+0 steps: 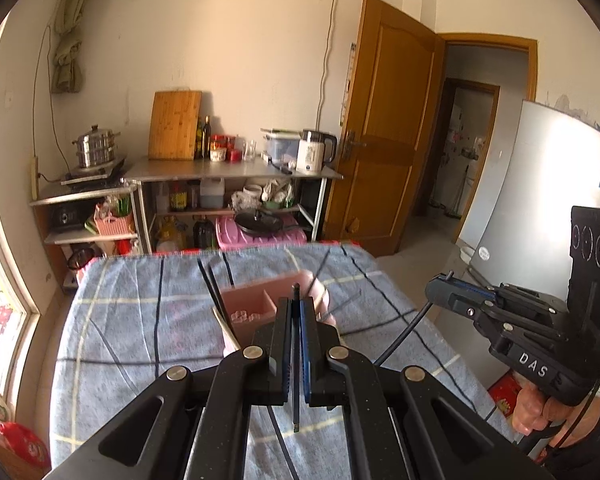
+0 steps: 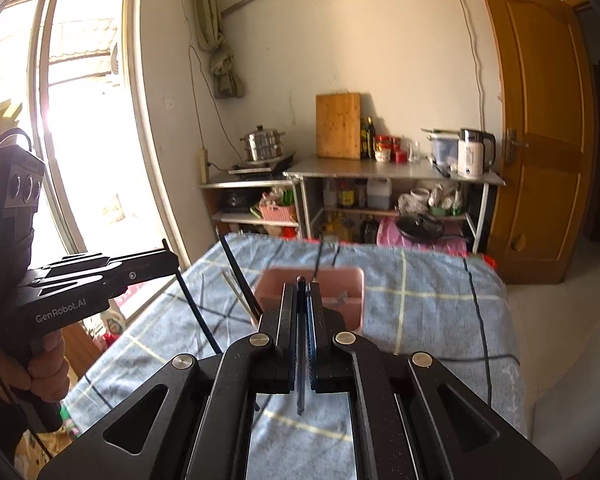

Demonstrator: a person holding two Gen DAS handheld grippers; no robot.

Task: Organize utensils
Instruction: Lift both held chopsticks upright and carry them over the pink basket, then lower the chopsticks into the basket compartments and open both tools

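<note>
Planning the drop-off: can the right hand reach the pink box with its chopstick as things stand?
Probably yes. The right tongs, shut on a dark chopstick, face the pink box straight ahead with its top open; the left tongs are off to the side, not between them.

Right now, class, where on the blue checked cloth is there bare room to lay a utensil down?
Bare blue checked cloth lies between the pink utensil box and the door-side edge, and behind the box. Left of the box it is crowded with black chopsticks and pale ones.
</note>
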